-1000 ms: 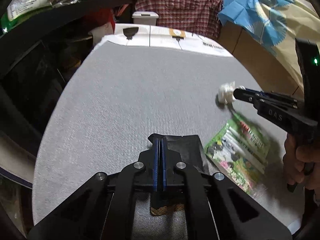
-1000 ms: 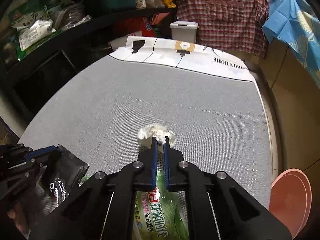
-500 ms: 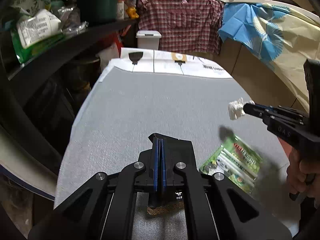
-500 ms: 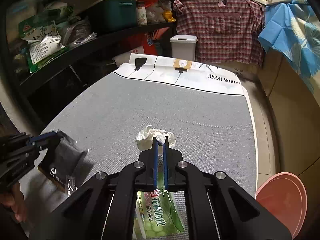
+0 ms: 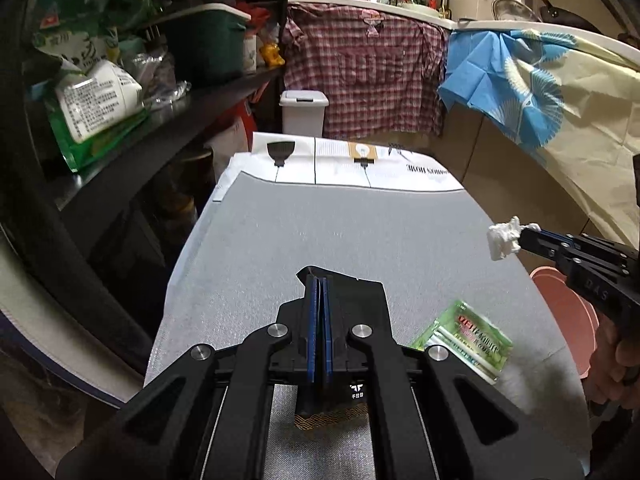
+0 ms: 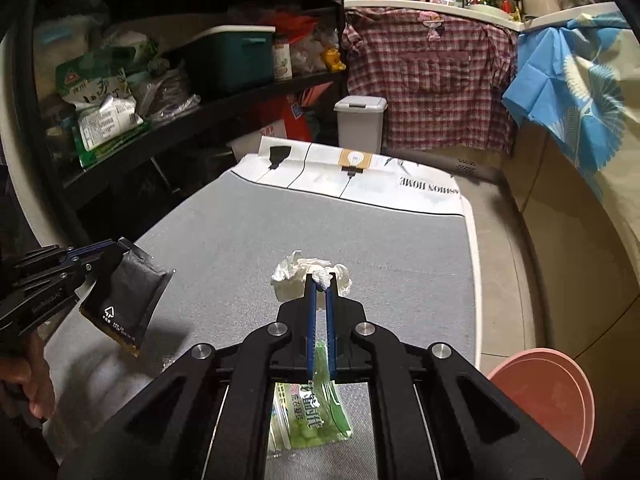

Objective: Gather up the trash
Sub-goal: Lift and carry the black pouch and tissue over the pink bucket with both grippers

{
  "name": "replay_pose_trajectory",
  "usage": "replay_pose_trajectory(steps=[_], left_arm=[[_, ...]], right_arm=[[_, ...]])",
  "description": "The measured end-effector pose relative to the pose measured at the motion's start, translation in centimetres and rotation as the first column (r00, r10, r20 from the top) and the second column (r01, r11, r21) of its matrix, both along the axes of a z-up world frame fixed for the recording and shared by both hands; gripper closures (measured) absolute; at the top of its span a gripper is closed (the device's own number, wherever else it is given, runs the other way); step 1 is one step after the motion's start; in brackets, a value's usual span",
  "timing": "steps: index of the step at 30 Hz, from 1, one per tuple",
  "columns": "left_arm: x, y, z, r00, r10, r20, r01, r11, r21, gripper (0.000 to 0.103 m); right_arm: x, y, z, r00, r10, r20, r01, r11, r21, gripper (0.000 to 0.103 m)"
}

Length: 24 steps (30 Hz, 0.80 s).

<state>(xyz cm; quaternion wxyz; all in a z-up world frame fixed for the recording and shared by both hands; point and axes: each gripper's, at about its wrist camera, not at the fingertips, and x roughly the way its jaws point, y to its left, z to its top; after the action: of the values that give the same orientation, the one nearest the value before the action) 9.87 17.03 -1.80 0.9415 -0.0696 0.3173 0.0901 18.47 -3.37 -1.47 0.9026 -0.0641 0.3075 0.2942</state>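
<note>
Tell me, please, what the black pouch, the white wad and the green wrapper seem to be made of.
Black pouch: probably matte foil or plastic laminate, flat with printed marks.
White wad: likely tissue paper, soft irregular crumples.
Green wrapper: apparently glossy plastic film, shiny and printed.

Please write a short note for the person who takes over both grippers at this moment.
Left gripper: shut on the black pouch, held above the grey mat.
Right gripper: shut on the crumpled white tissue, also lifted.
Green snack wrapper lies on the mat, not picked up.
Pink bin stands on the floor beside the mat's right edge.
Left: drop both held pieces, then fetch the wrapper.
</note>
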Motion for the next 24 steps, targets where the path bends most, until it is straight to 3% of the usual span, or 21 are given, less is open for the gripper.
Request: replay_pose_trajectory(steps=[13,24], left_arm=[[-0.8,-2.2,2.6,0.998,-0.039,0.055,0.039,0.999,-0.004,0.100],[-0.4,-6.7,3.5,0.990,-0.125,0.062,0.125,0.992,-0.001,0.100]], right_arm=[[-3.2,-3.8,4.8,0.999,-0.030,0.027,0.029,0.999,0.039,0.098],[-5.6,-9.8,7.5,0.993,-0.097,0.061,0.095,0.995,0.037,0.098]])
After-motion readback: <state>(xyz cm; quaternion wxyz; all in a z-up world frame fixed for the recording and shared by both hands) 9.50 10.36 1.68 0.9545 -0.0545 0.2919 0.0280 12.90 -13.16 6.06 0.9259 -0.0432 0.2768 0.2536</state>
